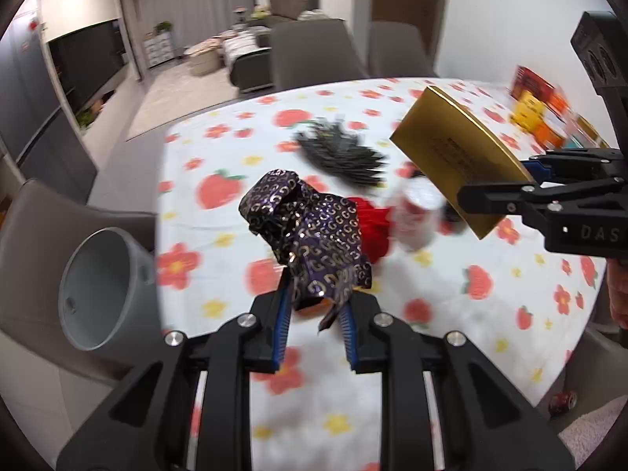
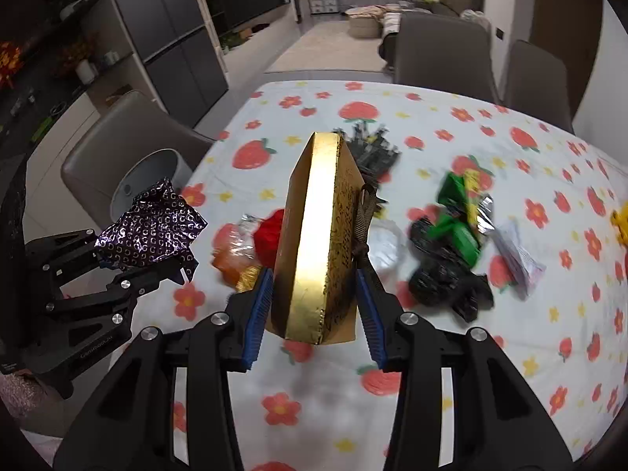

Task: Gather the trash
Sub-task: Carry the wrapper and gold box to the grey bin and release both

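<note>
My left gripper (image 1: 314,306) is shut on a crumpled purple wrapper with gold rings (image 1: 310,231), held up above the flowered tablecloth (image 1: 219,286). In the right wrist view that wrapper (image 2: 151,231) hangs at the left in the left gripper (image 2: 114,271). My right gripper (image 2: 314,298) is shut on a flat gold box (image 2: 314,243), lifted over the table. In the left wrist view the gold box (image 1: 455,157) shows at the right in the right gripper (image 1: 526,184). A grey round bin (image 1: 102,286) stands beside the table's left edge; it is also in the right wrist view (image 2: 149,180).
Litter lies on the table: black wrappers (image 1: 341,153), a red wrapper (image 2: 271,235), an orange packet (image 2: 235,263), a clear cup (image 2: 382,243), a green packet (image 2: 459,219), black plastic (image 2: 443,282) and colourful boxes (image 1: 545,110). Grey chairs (image 2: 439,47) stand around it.
</note>
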{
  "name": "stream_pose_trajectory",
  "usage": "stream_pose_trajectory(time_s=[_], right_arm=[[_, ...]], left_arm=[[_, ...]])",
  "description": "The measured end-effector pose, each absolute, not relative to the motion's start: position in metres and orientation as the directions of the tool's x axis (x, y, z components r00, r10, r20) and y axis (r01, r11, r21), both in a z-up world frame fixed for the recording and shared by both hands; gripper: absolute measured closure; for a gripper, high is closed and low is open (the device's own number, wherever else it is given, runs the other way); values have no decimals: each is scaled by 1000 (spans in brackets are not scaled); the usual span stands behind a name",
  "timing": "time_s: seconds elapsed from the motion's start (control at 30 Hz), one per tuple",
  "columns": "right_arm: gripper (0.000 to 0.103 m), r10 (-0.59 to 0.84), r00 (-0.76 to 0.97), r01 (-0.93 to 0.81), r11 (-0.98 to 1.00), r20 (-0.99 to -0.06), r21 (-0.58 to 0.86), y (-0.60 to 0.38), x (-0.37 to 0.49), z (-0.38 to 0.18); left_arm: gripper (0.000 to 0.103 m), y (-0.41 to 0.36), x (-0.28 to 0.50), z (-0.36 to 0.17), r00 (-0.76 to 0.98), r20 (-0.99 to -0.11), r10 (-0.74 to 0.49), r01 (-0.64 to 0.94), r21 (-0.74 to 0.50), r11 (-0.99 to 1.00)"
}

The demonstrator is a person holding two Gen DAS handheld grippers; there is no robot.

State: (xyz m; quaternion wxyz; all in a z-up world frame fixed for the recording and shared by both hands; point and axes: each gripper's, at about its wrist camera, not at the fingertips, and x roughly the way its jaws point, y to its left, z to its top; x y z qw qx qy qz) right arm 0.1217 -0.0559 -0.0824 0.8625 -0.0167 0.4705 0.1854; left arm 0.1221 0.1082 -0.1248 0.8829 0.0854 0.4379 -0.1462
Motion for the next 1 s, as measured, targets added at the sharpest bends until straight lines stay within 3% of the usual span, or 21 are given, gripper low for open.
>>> stream_pose_trajectory(time_s=[0.53,1.0], right_arm=[[61,499,350,-689,710,-793,142,223,184,-70],[57,432,312,-706,701,-846,97,335,235,-109]], left_arm=[[80,346,136,-111,629,-772,89,-69,59,996],[80,429,154,-125,607,-788,98,-126,26,992]])
